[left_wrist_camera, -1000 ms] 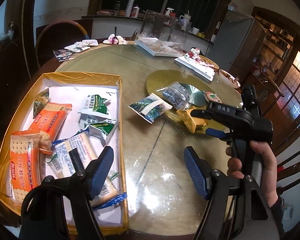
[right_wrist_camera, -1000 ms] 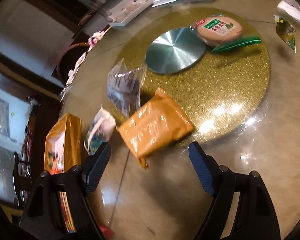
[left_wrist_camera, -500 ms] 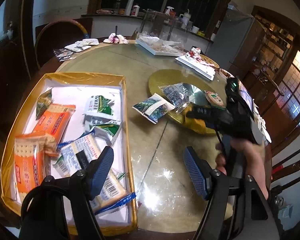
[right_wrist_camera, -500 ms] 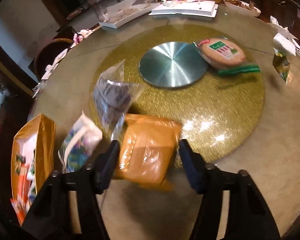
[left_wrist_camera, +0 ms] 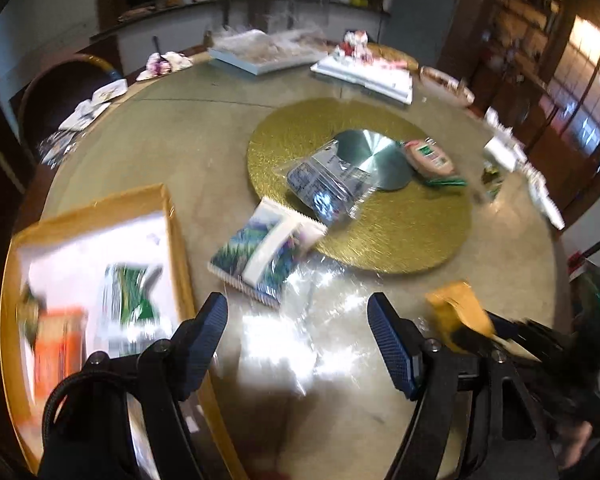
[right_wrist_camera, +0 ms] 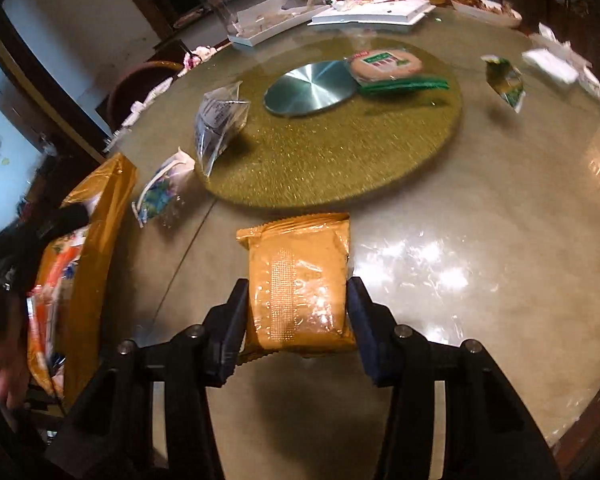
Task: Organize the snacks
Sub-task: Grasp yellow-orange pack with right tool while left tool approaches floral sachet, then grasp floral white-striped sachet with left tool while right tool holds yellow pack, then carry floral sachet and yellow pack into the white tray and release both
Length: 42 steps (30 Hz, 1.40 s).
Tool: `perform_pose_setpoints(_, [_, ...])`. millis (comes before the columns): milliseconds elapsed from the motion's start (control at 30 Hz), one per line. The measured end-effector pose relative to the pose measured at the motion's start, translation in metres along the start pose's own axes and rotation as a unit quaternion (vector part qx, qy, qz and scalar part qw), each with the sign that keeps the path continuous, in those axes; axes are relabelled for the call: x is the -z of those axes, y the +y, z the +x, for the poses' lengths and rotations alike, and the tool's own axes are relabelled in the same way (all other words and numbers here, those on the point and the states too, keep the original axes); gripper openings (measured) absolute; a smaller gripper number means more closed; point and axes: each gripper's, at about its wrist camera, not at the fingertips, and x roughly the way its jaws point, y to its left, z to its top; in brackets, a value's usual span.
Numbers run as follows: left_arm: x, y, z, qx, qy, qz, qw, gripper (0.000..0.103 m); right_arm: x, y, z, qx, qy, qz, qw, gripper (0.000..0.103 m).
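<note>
My right gripper (right_wrist_camera: 298,286) holds an orange snack packet (right_wrist_camera: 300,264) upright above the glass table; its jaws are still closing, pads pressed on both sides. In the left wrist view that packet (left_wrist_camera: 458,312) shows at the lower right. My left gripper (left_wrist_camera: 296,308) is open over bare glass, just short of a blue-and-white packet (left_wrist_camera: 266,254). The gold box (left_wrist_camera: 176,240) with several snack packs lies to its left. A clear packet (left_wrist_camera: 324,180) and a round cake pack (left_wrist_camera: 428,156) rest on the gold turntable (left_wrist_camera: 400,232).
A small green packet (right_wrist_camera: 504,84) lies right of the turntable. White trays (left_wrist_camera: 260,56) with food stand at the far edge of the table (right_wrist_camera: 500,208). A dark chair (left_wrist_camera: 60,92) stands at the far left. A hand (right_wrist_camera: 4,384) shows at the left edge.
My right gripper closed on the orange packet, lifted it off the turntable's edge and drew it back. My left gripper swung right, from over the gold box to over the glass.
</note>
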Motion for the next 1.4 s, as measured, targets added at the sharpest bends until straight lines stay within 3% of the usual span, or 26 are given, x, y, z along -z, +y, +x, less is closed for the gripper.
perform_pose_setpoints(133, [-0.025,0.003,0.033,0.009,0.031,0.001,0.9995,0.072,0.004,-0.003,-0.002,-0.012,-0.002,-0.003,1.0,0.05])
perform_pose_setpoints(300, [-0.042,0.005,0.064,-0.013,0.062,0.011,0.998,0.072,0.001,-0.006,0.0,-0.03,-0.002,-0.004,1.0,0.05])
perform_pose_setpoints(500, [-0.043,0.014,0.091,-0.026,0.106,0.018,0.9939,0.072,0.0,-0.008,0.001,-0.04,-0.003,-0.004,0.999,0.05])
perform_pose_setpoints(567, [-0.038,0.01,0.089,-0.042,0.101,0.024,0.9937,0.068,0.0,-0.008,0.0,-0.041,-0.005,-0.004,0.999,0.05])
perform_pose_setpoints(700, [-0.026,-0.001,0.081,-0.042,0.107,0.029,0.993,0.059,0.0,-0.008,0.0,-0.038,-0.007,-0.005,0.999,0.05])
perform_pose_setpoints(867, [-0.005,-0.018,0.065,-0.048,0.113,0.017,0.9922,0.051,0.004,-0.004,-0.001,-0.029,-0.009,-0.015,0.999,0.05])
perform_pose_setpoints(1067, [0.037,-0.054,0.041,-0.036,0.119,0.035,0.9916,0.049,0.021,0.001,-0.01,-0.013,-0.012,-0.037,0.999,0.05])
perform_pose_setpoints(1400, [0.146,-0.089,-0.023,-0.041,0.043,0.033,0.9977,0.046,0.068,0.01,-0.034,0.032,-0.013,-0.097,0.995,0.05])
